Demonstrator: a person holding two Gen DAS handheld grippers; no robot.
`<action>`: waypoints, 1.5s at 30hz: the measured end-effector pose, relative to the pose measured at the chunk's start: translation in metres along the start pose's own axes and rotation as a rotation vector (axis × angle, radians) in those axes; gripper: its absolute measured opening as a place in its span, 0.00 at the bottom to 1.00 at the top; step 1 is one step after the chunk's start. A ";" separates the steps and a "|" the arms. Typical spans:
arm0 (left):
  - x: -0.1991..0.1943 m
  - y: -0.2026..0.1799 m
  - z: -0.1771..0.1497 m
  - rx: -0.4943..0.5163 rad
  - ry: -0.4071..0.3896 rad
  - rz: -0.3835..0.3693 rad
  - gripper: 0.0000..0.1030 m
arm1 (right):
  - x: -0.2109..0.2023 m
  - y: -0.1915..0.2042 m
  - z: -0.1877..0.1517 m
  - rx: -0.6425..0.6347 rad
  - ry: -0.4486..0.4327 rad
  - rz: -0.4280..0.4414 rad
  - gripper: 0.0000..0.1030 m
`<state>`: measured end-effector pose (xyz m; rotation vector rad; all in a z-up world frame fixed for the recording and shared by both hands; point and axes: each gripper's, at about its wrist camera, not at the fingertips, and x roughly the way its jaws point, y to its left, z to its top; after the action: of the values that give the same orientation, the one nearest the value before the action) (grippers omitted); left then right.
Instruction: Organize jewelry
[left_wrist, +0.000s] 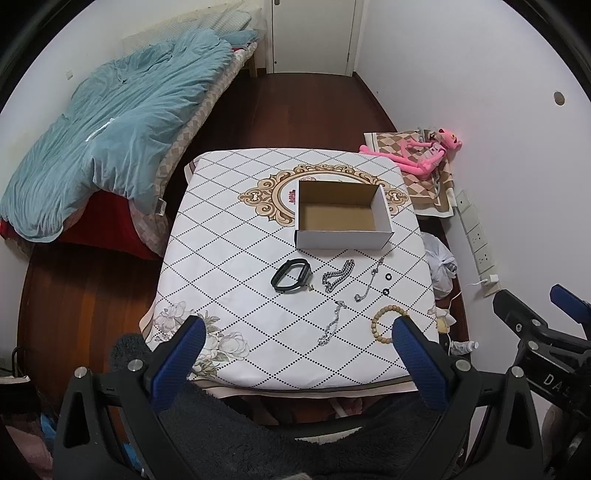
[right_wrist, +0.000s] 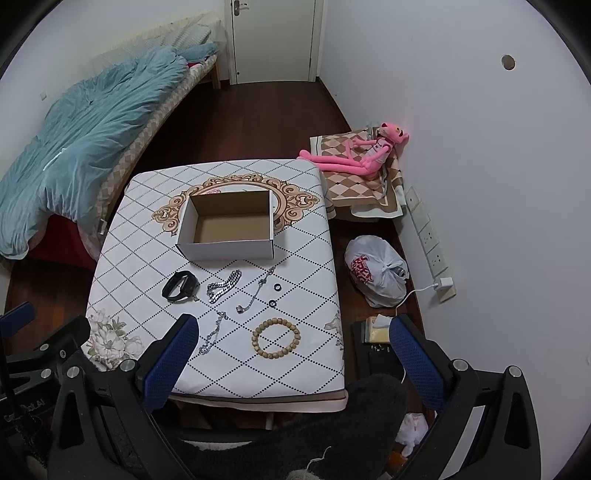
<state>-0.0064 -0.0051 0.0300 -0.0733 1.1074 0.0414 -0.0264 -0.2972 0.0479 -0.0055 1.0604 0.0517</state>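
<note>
**Q:** Right, layout check; why is everything set out like this?

**A:** So each pc can be taken singly; the cardboard box sits open-topped toward the far side of the table, nothing visible inside, so I read it as the drop target. Jewelry lies in a loose band on the near side of it, none of the pcs touching the box: black wristband, chunky silver chain, thin chain w/ clasp, two small black rings just beside that; nearer me, a long fine chain and the wooden bead bracelet. Pcs lie mostly apart from each other; my est. is that's for clean single grabs. No item boxed yet, so task is at its start, as I judge it.

**Q:** Finger state, both units?

**A:** Left gripper: pads spread wide, nothing between them. Right gripper: same, spread wide and holding nothing.

**Q:** Pose?

**A:** Both held above the near table edge, angled down and fwd over the cloth; well apart from every pc. Left unit's fingers frame the fine chain, w/ the bead bracelet by its right pad; right unit's fingers frame the bead bracelet, its left pad overlapping the fine chain in view. Units sit side by side; each shows in the other's cam.

**Q:** Next move reqs?

**A:** Probably bead bracelet first for the right unit; rigid-ish loop, easy pinch on one side. Fine chains likely to slip or trail; close low on a bunched section.
</note>
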 end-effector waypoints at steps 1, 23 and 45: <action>0.000 0.000 0.000 0.000 0.001 -0.002 1.00 | -0.001 0.000 0.000 0.000 -0.002 -0.001 1.00; 0.148 -0.017 -0.008 0.128 0.210 0.071 1.00 | 0.191 -0.016 -0.030 0.024 0.320 -0.114 1.00; 0.236 -0.019 -0.033 0.128 0.358 -0.019 0.99 | 0.289 -0.008 -0.070 0.097 0.446 0.023 0.23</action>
<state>0.0704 -0.0272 -0.1949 0.0256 1.4639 -0.0624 0.0539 -0.2956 -0.2380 0.0858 1.5083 0.0196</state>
